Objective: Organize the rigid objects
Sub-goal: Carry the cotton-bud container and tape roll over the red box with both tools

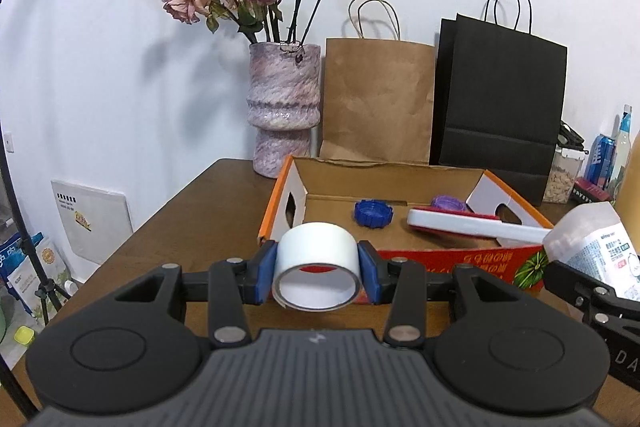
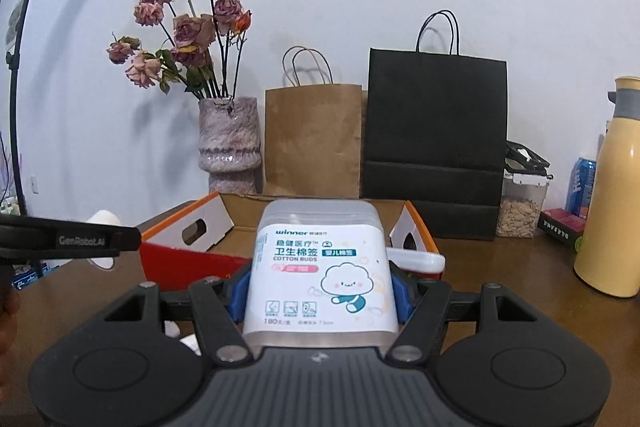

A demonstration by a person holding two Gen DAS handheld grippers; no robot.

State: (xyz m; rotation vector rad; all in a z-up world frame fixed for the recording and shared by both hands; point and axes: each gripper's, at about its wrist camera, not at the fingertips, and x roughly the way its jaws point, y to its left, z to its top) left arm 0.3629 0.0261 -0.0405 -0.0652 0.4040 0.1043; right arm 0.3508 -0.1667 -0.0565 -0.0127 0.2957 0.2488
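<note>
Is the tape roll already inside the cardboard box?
No, the left gripper holds the tape roll in front of the box.

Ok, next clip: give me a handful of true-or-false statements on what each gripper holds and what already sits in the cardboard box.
1. The left gripper is shut on a white roll of tape. True.
2. The right gripper holds a yellow bottle. False: it grips a clear plastic box of cotton buds; the yellow insulated bottle stands on the table to the right.
3. A blue ribbed cap lies inside the open cardboard box with orange edges. True.
4. The cardboard box holds nothing else. False: a purple cap and a white and red flat tool lie in it too.
5. The brown paper bag stands behind the cardboard box. True.
</note>
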